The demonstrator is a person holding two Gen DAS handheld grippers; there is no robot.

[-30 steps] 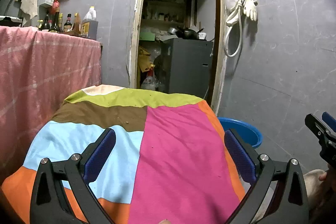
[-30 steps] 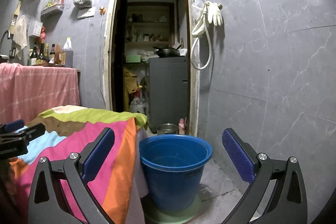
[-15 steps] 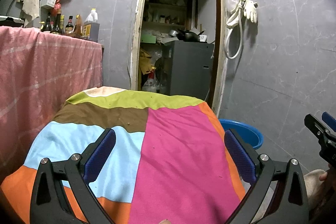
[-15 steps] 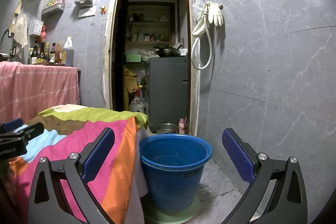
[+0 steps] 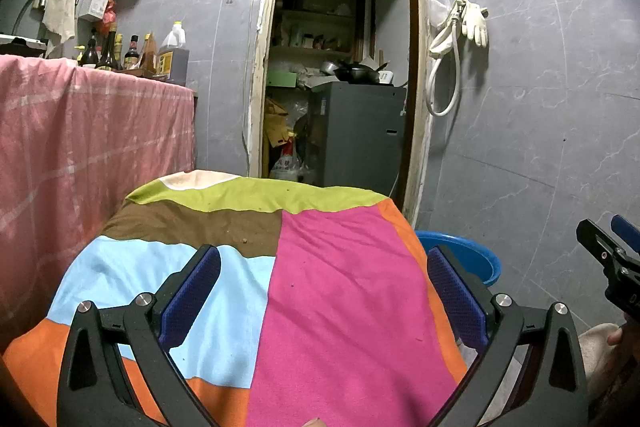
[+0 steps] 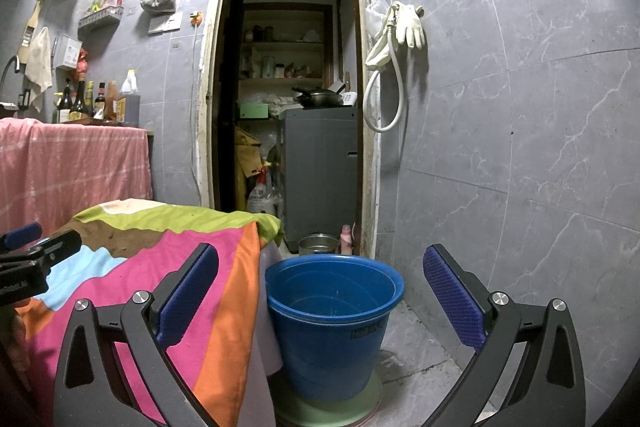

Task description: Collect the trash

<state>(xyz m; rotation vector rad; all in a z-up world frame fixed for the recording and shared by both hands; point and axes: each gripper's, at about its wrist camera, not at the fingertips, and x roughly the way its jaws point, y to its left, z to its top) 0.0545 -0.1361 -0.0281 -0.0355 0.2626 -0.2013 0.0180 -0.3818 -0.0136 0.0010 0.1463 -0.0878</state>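
Note:
My left gripper (image 5: 322,275) is open and empty above a table covered with a multicoloured cloth (image 5: 328,291). A few small crumbs (image 5: 243,239) lie on the cloth's brown patch. My right gripper (image 6: 320,277) is open and empty, held above a blue bucket (image 6: 334,323) that stands on the floor at the table's right side. The bucket's rim also shows in the left wrist view (image 5: 472,251). The bucket looks empty inside. The right gripper shows at the right edge of the left wrist view (image 5: 612,251), and the left gripper at the left edge of the right wrist view (image 6: 36,247).
A counter draped in pink cloth (image 5: 80,147) with bottles (image 5: 120,53) stands to the left. An open doorway (image 6: 288,107) ahead leads to a store room with a grey appliance (image 6: 324,179). A grey tiled wall (image 6: 520,147) with a hanging glove and hose is on the right.
The left wrist view has dropped slightly, so the table and room sit a little lower in frame. Both grippers stay open and nearly still.

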